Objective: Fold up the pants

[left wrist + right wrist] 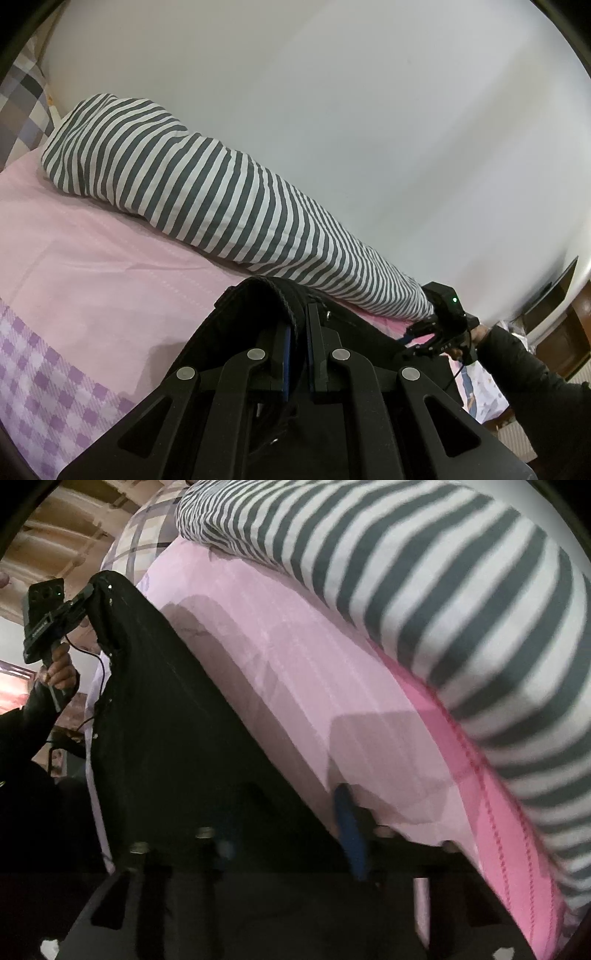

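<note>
The black pants (236, 332) hang above the pink bed sheet (92, 258), with my left gripper (298, 332) shut on their thick waistband edge. In the right wrist view the pants (155, 709) stretch as a dark sheet from the left gripper (90, 589), high at the upper left, down to my right gripper (286, 842). The right jaws stand partly apart with the pants' edge lying between them. One blue pad (349, 834) shows beside the fabric; the other is lost in the dark blur. The right gripper (419, 334) also shows low at the far right of the left wrist view, held by a dark-sleeved hand.
A long roll of grey and white striped bedding (207, 184) lies along the white wall behind the pants. A checked pillow (22, 103) sits at the head of the bed. A purple checked cover (37, 387) borders the sheet's near side. Dark wooden furniture (554, 314) stands past the bed's foot.
</note>
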The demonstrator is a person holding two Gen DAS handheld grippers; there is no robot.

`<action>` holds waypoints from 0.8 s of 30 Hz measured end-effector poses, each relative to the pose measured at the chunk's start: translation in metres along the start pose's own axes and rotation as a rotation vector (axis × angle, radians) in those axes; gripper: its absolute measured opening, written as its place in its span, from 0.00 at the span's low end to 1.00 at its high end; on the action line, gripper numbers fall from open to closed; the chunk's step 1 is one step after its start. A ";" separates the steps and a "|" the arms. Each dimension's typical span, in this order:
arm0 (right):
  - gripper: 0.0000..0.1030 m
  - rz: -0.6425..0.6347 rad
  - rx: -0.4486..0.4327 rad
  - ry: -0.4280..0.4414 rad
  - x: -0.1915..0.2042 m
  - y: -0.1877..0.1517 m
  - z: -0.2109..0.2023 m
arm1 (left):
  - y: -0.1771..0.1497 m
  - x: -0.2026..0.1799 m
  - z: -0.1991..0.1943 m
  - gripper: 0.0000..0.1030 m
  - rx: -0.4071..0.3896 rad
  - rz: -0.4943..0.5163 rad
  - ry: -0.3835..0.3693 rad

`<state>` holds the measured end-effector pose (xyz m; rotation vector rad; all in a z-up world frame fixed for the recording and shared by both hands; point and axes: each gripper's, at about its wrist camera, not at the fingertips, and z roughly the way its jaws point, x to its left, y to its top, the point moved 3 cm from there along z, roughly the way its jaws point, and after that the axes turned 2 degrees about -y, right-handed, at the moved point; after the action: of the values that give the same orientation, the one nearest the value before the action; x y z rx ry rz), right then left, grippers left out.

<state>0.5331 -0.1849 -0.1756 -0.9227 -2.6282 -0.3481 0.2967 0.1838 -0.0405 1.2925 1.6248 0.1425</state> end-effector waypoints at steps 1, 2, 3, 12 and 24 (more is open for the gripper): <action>0.27 0.005 0.006 -0.006 -0.001 -0.004 -0.001 | 0.000 0.000 0.001 0.06 0.002 0.002 0.003; 0.26 0.010 0.010 -0.017 -0.003 -0.009 -0.002 | 0.001 0.001 0.001 0.06 0.003 0.003 0.007; 0.26 0.020 0.013 -0.031 -0.006 -0.015 -0.004 | 0.001 0.002 0.001 0.06 0.005 -0.001 0.004; 0.10 0.043 -0.020 -0.275 0.000 -0.050 -0.022 | 0.001 0.001 0.005 0.06 0.004 0.009 0.040; 0.08 0.185 -0.288 -0.677 0.128 -0.124 -0.066 | -0.015 -0.018 -0.037 0.06 -0.014 0.131 0.061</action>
<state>0.3749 -0.2296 -0.0799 -1.6035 -3.0963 -0.4340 0.2577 0.1804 -0.0214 1.3961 1.5869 0.2754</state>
